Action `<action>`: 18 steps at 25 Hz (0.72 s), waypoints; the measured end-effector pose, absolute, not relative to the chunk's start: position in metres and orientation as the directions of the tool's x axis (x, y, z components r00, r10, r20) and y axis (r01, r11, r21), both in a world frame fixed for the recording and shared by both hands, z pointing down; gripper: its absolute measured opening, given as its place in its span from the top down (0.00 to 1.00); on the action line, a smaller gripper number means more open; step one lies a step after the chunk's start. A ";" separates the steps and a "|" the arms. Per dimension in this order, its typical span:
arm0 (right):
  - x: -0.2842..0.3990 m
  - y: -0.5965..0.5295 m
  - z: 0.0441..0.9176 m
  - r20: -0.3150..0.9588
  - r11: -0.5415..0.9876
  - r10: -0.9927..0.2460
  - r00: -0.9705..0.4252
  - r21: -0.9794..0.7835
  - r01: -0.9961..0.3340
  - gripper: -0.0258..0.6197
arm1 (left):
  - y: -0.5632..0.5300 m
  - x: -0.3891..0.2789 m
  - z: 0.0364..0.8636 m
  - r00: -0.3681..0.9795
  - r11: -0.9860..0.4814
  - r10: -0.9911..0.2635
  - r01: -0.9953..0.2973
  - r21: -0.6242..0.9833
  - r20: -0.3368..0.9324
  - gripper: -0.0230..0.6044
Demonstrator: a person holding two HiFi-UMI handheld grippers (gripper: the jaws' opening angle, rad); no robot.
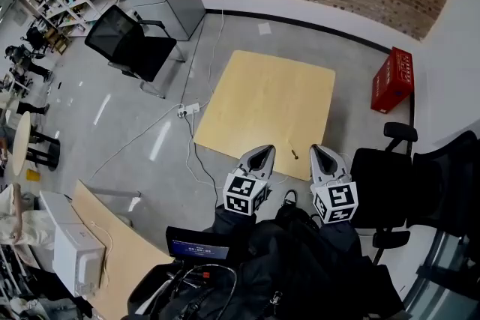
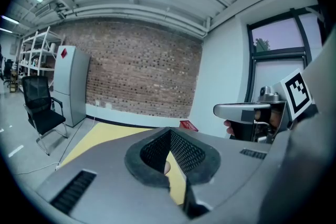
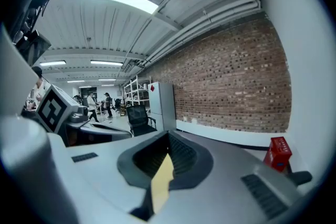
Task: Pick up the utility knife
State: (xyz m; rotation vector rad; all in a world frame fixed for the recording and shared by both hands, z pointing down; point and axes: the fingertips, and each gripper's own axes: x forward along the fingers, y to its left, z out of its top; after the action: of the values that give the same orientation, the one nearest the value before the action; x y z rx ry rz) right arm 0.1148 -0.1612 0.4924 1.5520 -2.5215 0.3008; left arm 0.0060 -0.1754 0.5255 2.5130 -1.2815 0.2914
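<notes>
Presently pre-grasp: left tool and right tool closed, empty, near utility knife on desk; next, opening over it.

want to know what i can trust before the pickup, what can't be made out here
- Small dark utility knife on the pale wooden table: head view, too small to tell blade from handle.
- The same knife, both gripper views: hidden below the left gripper and right gripper bodies; only a sliver of table shows.
- Red plastic crate: head view, print too small to read.
</notes>
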 end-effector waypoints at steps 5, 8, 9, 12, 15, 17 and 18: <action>0.128 -0.188 0.505 0.258 0.456 -0.843 -0.472 -0.123 -0.881 0.95 | -0.199 0.018 0.530 0.559 -0.540 -0.755 -0.826 0.160 0.343 0.96; 0.127 -0.198 0.515 0.265 0.474 -0.825 -0.499 -0.155 -0.867 0.95 | -0.205 0.016 0.534 0.538 -0.524 -0.762 -0.839 0.146 0.360 0.96; 0.126 -0.202 0.518 0.266 0.480 -0.820 -0.507 -0.163 -0.862 0.95 | -0.207 0.015 0.535 0.532 -0.518 -0.764 -0.843 0.143 0.366 0.96; 0.126 -0.214 0.526 0.268 0.489 -0.811 -0.521 -0.179 -0.853 0.95 | -0.215 0.010 0.544 0.507 -0.493 -0.771 -0.858 0.143 0.385 0.96; 0.125 -0.220 0.539 0.284 0.492 -0.798 -0.532 -0.203 -0.846 0.95 | -0.221 0.002 0.558 0.477 -0.464 -0.776 -0.875 0.140 0.413 0.96; 0.127 -0.221 0.553 0.316 0.486 -0.786 -0.531 -0.214 -0.847 0.95 | -0.222 0.001 0.569 0.469 -0.455 -0.769 -0.879 0.143 0.434 0.96; 0.127 -0.222 0.561 0.334 0.482 -0.780 -0.528 -0.216 -0.849 0.95 | -0.223 0.000 0.575 0.467 -0.451 -0.765 -0.880 0.149 0.444 0.96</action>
State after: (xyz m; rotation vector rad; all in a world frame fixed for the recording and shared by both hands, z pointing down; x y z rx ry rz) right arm 0.1267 -0.2223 0.5606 1.4111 -2.5359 0.5322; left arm 0.0002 -0.2230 0.5749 2.3623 -1.3873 0.4470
